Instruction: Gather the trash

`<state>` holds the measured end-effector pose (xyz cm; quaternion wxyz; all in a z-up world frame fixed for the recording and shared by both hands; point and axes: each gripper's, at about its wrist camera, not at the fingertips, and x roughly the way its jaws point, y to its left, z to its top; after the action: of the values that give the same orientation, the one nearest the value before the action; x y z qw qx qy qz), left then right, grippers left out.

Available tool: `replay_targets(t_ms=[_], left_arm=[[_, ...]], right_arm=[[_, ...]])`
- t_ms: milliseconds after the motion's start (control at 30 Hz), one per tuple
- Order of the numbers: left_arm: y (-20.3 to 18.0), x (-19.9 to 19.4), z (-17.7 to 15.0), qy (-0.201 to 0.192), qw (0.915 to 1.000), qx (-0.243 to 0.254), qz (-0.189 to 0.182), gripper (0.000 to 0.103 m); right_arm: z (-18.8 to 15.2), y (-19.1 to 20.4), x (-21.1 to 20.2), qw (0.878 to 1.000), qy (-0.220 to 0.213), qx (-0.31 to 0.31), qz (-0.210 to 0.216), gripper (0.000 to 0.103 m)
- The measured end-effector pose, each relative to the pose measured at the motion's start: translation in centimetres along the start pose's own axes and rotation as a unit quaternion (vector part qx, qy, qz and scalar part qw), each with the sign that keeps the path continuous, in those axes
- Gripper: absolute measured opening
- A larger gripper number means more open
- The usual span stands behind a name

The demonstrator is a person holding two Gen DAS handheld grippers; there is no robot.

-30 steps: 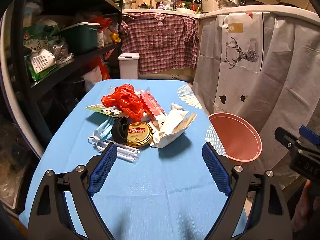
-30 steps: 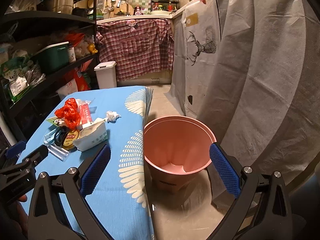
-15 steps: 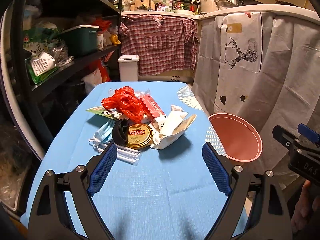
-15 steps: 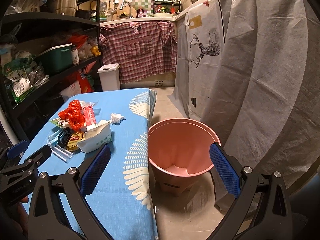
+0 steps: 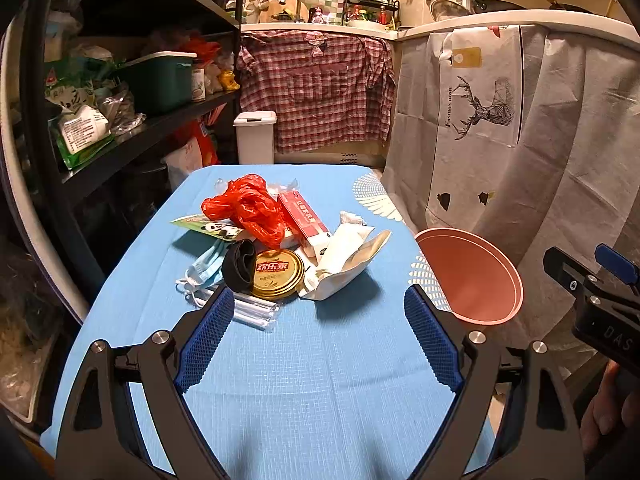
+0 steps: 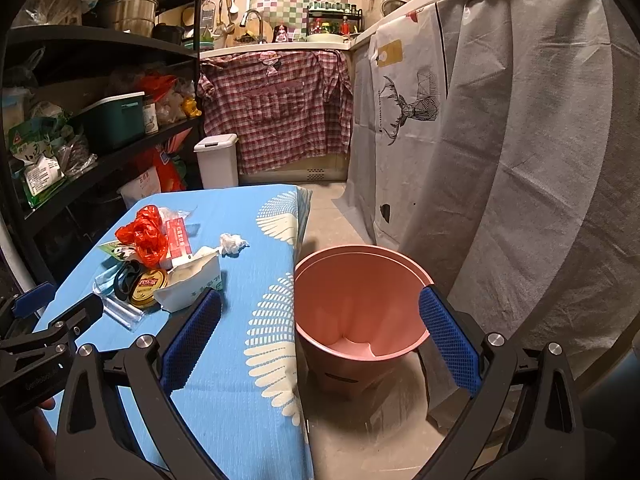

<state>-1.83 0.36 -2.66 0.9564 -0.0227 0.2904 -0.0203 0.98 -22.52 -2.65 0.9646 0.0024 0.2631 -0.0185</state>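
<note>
A pile of trash lies on the blue table (image 5: 304,360): a red plastic bag (image 5: 248,206), a red box (image 5: 302,214), a gold tin lid (image 5: 277,272), a black band (image 5: 239,266), a blue face mask (image 5: 204,266), a white torn packet (image 5: 348,256), clear wrapped straws (image 5: 256,310) and a tissue wad (image 6: 233,243). A pink bin (image 6: 360,304) stands on the floor right of the table. My left gripper (image 5: 316,336) is open and empty, just short of the pile. My right gripper (image 6: 320,332) is open and empty, above the bin's near side.
Black shelves (image 5: 132,132) full of bags and boxes run along the left. A grey cloth with a deer print (image 5: 480,112) hangs at the right. A white lidded bin (image 5: 255,136) and a plaid shirt (image 5: 320,92) stand beyond the table's far end.
Both views have risen and tilted up slightly; the trash pile sits a little lower in the left view. Both grippers stay open and nothing on the table has moved.
</note>
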Motion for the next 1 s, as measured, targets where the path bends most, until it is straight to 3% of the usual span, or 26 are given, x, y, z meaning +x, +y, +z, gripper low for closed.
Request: replay_targets(t_ms=[600, 800, 1000], left_arm=[[-0.12, -0.14, 0.03, -0.001, 1.0, 0.001, -0.001, 0.084], [-0.16, -0.2, 0.01, -0.001, 1.0, 0.002, -0.002, 0.084], [0.02, 0.16, 0.15, 0.004, 1.0, -0.005, 0.002, 0.073]], right_arm=[[-0.08, 0.36, -0.35, 1.0, -0.006, -0.001, 0.005, 0.095], [-0.01, 0.04, -0.09, 1.0, 0.0, 0.007, 0.006, 0.087], [0.38, 0.52, 0.62, 1.0, 0.007, 0.009, 0.028, 0.076]])
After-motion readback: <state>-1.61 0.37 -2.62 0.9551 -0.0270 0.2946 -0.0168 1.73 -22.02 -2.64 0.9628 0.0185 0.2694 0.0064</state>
